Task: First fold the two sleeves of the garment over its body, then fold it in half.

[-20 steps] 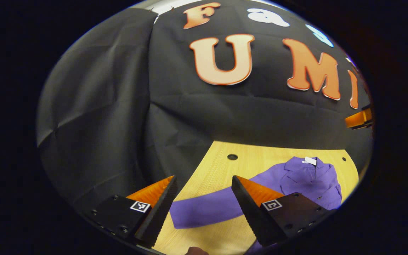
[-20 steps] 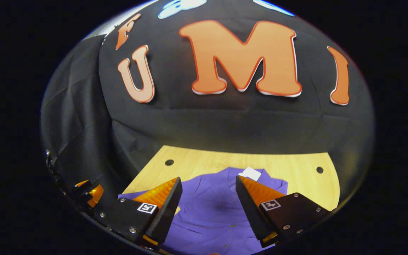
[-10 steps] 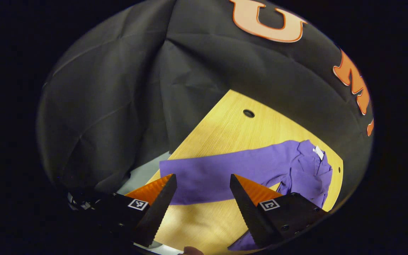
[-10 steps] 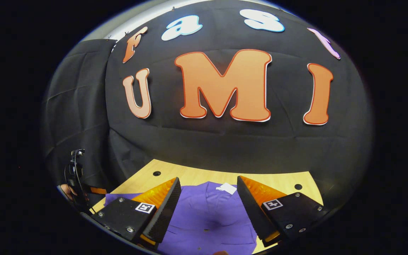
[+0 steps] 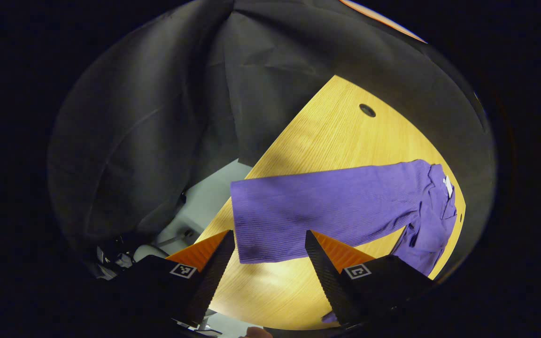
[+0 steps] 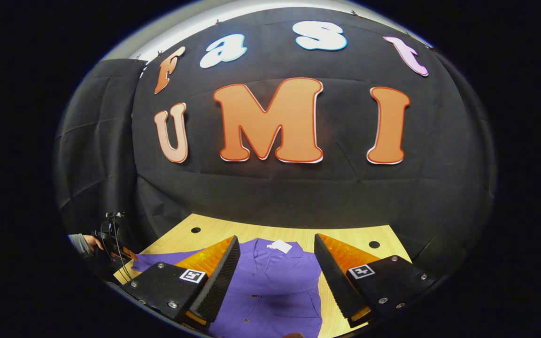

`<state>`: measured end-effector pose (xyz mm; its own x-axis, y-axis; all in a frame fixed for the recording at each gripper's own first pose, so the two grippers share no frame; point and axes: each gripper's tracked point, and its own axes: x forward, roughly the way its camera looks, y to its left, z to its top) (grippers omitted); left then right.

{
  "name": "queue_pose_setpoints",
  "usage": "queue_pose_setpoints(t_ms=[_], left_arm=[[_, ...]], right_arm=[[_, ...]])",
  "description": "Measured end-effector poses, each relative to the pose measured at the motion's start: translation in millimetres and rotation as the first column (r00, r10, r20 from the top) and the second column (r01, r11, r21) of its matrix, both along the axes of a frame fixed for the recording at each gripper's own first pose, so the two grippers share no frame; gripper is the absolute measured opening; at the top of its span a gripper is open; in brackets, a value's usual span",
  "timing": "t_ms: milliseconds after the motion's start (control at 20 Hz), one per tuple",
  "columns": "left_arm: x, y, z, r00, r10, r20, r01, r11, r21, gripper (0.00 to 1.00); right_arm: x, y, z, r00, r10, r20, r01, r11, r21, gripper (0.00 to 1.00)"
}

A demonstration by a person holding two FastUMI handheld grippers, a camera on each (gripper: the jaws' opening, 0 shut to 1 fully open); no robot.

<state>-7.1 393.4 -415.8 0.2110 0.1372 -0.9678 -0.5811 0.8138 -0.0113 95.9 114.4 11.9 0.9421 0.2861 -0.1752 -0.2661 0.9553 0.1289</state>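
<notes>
On the wooden table (image 5: 327, 136) we see the purple shirt (image 6: 275, 277) spread flat, its sleeve (image 5: 327, 211) stretched toward us. Our left gripper (image 5: 269, 239) hangs wide open just above the cuff, holding nothing; our right gripper (image 6: 276, 244) — equally open, empty — hovers over the body. We judge the first sleeve fold is starting: next, lower and pinch the cuff.

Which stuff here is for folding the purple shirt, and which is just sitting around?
For the job:
- purple shirt
- its long sleeve
- left claw, open
- right claw, open

Just there:
- wooden table
- cables on the floor
</notes>
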Motion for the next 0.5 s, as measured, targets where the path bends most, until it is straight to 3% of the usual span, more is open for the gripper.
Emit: queue_pose_setpoints(t_ms=[200,500], left_arm=[[3.5,5.8,-25.3,0.999,0.003,-0.044,-0.005,0.999,-0.052,0.98],[9.9,19.6,-46.1,0.991,0.012,-0.133,-0.015,1.000,-0.024,0.98]], right_arm=[[-8.8,-16.5,-7.8,0.999,-0.033,-0.017,0.033,0.999,-0.024,0.94],[-15.8,-27.4,-12.5,0.997,-0.057,-0.043,0.055,0.998,-0.034,0.94]])
